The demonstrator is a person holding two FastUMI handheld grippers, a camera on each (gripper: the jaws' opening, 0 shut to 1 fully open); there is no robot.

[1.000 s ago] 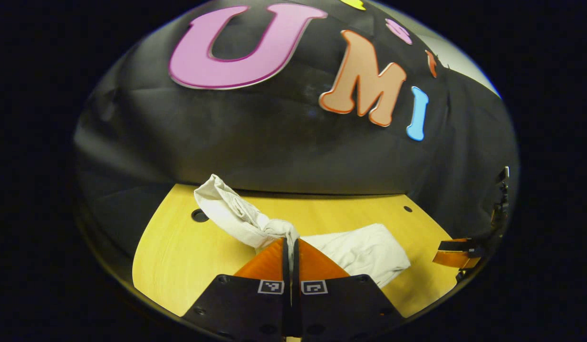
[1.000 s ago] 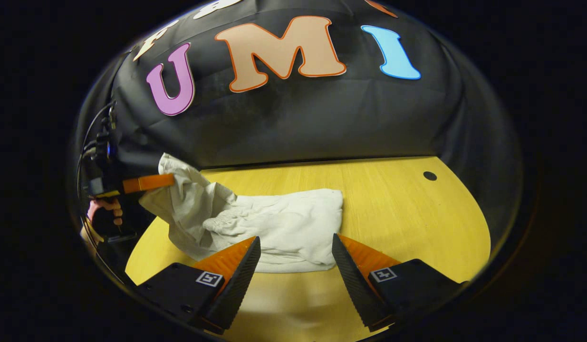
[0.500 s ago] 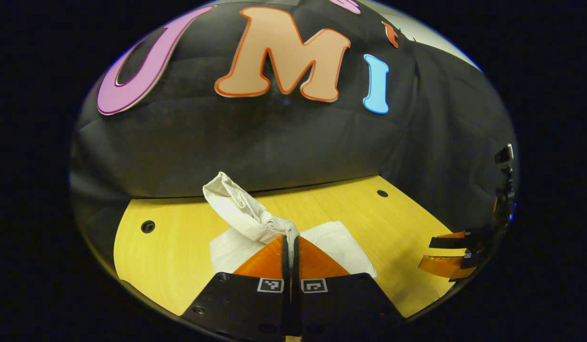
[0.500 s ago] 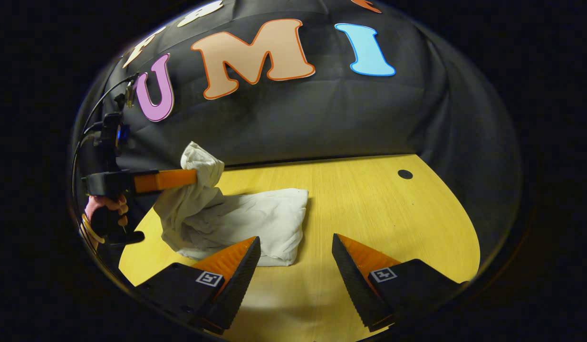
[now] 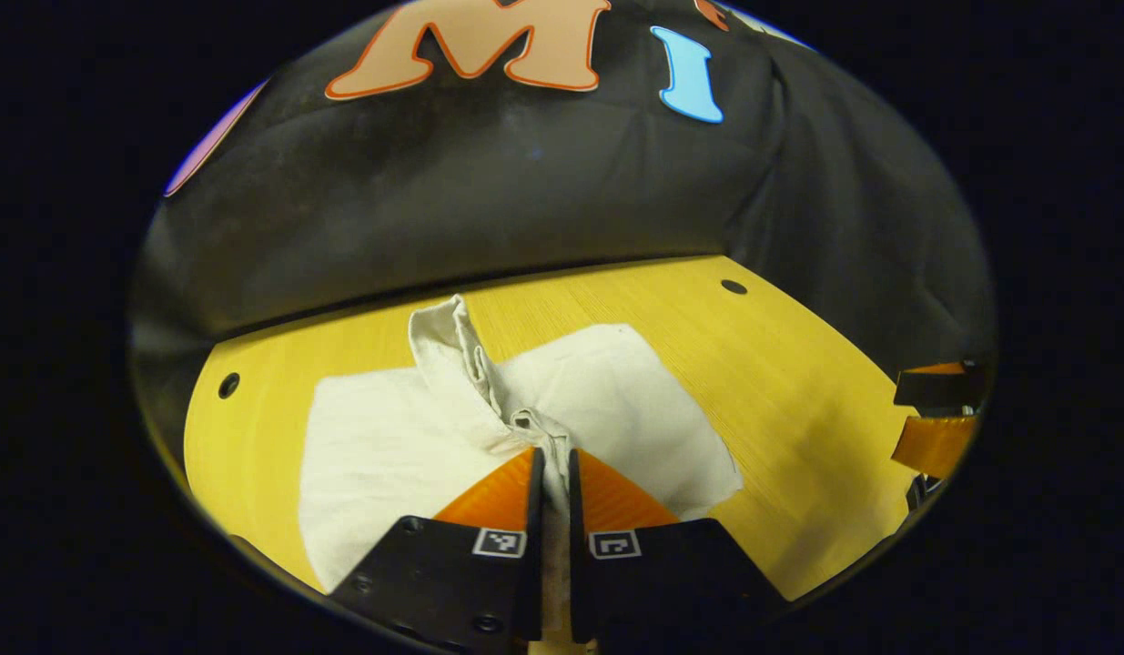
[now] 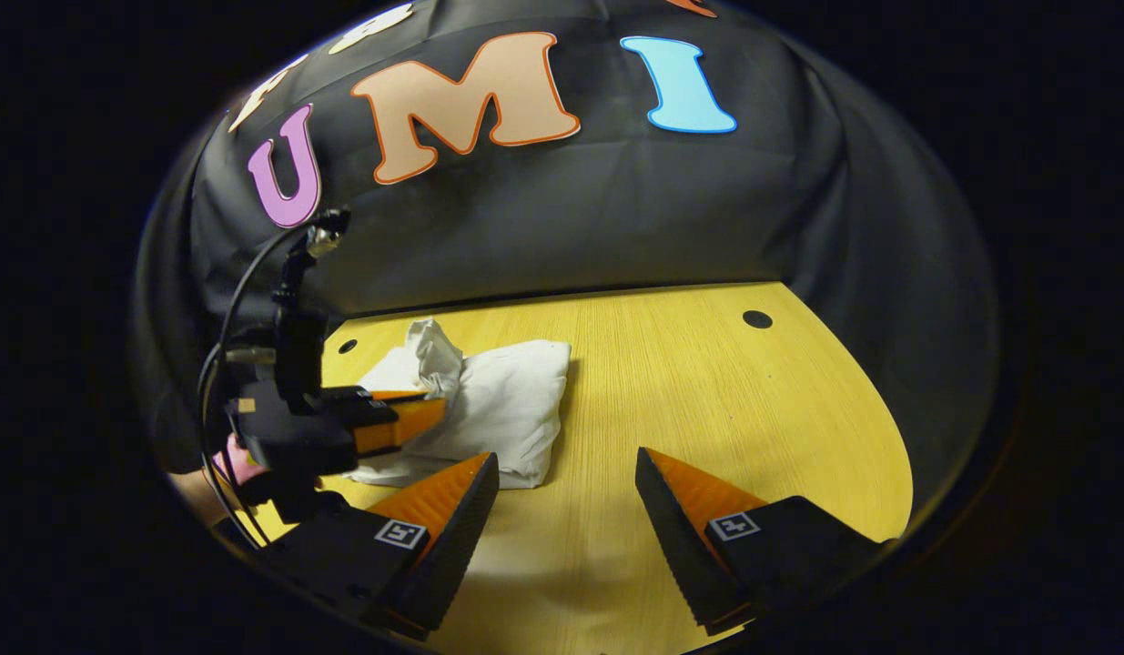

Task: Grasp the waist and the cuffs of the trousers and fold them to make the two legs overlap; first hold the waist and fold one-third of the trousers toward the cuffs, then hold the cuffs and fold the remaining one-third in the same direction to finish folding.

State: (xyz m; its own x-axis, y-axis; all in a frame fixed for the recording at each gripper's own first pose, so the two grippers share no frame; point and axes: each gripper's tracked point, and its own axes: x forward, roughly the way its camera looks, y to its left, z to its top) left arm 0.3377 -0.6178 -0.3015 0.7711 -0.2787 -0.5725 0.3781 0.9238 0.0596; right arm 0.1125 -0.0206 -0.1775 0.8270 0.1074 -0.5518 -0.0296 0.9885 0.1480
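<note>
Trousers (image 5: 607,400): white cloth, folded into a compact bundle, lying on your table (image 5: 798,400) toward its left part in the right gripper view (image 6: 507,409). One bunched ridge of fabric (image 5: 452,355) rises from the top of the bundle and runs back to your left hand-held gripper.

Left hand-held gripper (image 5: 551,468): its two fingers stand nearly together with a pinch of that white fabric caught between them; the cloth runs down the narrow gap toward the camera. In the right gripper view you see the same tool (image 6: 407,418) low over the bundle, its tip against the cloth, with part of your hand (image 6: 238,459) under its dark body and a cable looping above it.

Right hand-held gripper (image 6: 566,473): fingers spread wide apart, nothing between them, held above bare table just beside the bundle's near right corner. In the left gripper view its fingers (image 5: 935,441) sit at the far right edge, well apart from the trousers.

Table: yellow wood grain, small dark holes (image 6: 756,319) near the back edge.

Containers: none to list.
</note>
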